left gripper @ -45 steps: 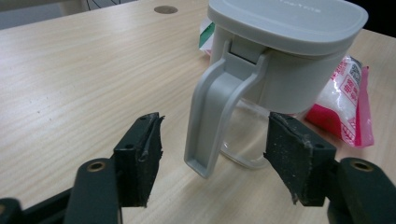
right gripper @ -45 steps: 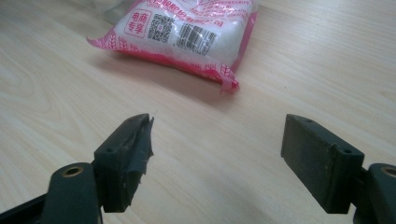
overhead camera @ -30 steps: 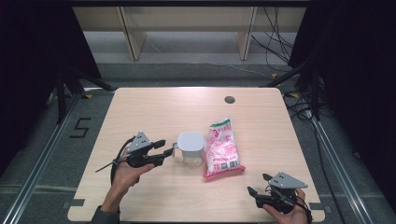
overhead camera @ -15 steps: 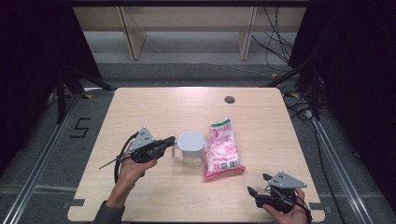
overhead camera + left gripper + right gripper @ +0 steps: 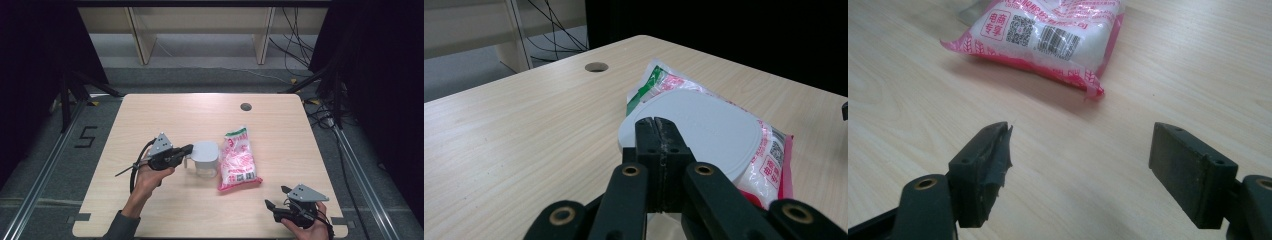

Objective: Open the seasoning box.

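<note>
**White-lidded container taken at its near edge by the left gripper**

White plastic forms the lid [image 5: 704, 125] of a clear container [image 5: 205, 159], which stands near the middle of the table [image 5: 165, 115], touching or just beside a red and white pouch [image 5: 238, 159] lying flat on its right. The left gripper [image 5: 189, 148] is brought level to the container's left side, and its jaws are closed tight against each other at the lid's near rim. Whether a tab or handle is pinched between them cannot be told. The right gripper [image 5: 276, 196] is held low by the table's near right corner, jaws spread wide, nothing between them, well apart from the pouch.

The step in hand is judged to be a grip on the container's edge. The hold should be checked before any lift or pull. A thin edge can slip out of closed pads, so the pull should be kept slow and in line with the jaws. The pouch should be watched, since it may be dragged or nudged. The container could be steadied by the idle right gripper.

The tabletop is pale wood grain, with a round cable hole [image 5: 245, 106] towards the far edge. Grey floor [image 5: 200, 75] surrounds it, marked with a "5" [image 5: 86, 136]. Loose cables [image 5: 295, 35] and dark drapes are seen beyond.
</note>
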Tool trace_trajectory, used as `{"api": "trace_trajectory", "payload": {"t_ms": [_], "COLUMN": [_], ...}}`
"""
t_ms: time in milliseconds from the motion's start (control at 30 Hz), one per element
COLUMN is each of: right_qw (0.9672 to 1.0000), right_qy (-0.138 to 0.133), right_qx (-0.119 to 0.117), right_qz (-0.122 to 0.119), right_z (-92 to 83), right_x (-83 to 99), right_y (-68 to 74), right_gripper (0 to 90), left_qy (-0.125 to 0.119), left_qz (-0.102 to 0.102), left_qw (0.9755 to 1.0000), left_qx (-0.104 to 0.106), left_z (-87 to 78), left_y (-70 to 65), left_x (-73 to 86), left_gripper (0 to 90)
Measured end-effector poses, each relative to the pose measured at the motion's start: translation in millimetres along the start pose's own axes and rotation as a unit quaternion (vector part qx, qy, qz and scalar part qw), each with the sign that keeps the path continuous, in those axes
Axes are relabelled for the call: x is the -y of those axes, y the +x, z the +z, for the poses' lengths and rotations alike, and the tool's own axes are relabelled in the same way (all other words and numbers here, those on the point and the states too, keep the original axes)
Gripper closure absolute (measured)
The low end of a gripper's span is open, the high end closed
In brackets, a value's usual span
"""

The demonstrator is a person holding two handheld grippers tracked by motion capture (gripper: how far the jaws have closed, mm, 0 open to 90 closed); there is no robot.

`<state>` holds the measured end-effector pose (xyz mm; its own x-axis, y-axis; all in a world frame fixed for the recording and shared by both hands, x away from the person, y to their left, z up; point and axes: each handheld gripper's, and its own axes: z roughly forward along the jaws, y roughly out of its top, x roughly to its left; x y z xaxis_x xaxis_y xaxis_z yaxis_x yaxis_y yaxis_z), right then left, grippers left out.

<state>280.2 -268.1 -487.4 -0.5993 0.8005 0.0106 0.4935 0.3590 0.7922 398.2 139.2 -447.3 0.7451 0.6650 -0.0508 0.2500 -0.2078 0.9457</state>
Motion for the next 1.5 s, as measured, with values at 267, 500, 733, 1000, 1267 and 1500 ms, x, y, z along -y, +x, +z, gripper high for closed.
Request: {"api": "trace_trajectory", "payload": {"t_ms": [267,500,733,1000,1267,1500], "right_qw": [0.9996,0.9963,0.9945,0.9894,0.9853,0.9843], "right_qy": [-0.016,-0.077,-0.081,-0.107,-0.121,-0.112], "right_qx": [-0.007,-0.038,-0.06,-0.079,-0.096,-0.104], "right_qz": [0.021,-0.003,-0.03,-0.058,-0.073,-0.088], "right_z": [-1.0,11.1,30.5,61.2,81.7,91.2], "right_x": [-2.1,-21.2,-47.3,-83.3,-105.0,-119.3], "right_y": [5.7,9.6,18.0,21.4,28.1,34.2], "right_gripper": [18.8,16.1,40.0,69.4,86.2,89.9], "left_qy": [-0.013,-0.007,-0.009,-0.013,-0.012,-0.012], "left_qz": [0.021,0.029,-0.02,-0.02,-0.018,-0.017], "left_qw": [0.9995,0.9996,0.9998,0.9997,0.9997,0.9997], "left_qx": [-0.017,0.0,-0.001,-0.008,-0.011,-0.012], "left_z": [-0.5,-1.5,-2.9,-2.4,-2.9,-2.5], "left_y": [4.2,7.6,2.2,5.1,7.9,9.8], "left_x": [1.1,2.0,5.4,7.6,9.2,10.5], "left_gripper": [89.1,88.9,88.1,88.5,88.4,88.4]}}
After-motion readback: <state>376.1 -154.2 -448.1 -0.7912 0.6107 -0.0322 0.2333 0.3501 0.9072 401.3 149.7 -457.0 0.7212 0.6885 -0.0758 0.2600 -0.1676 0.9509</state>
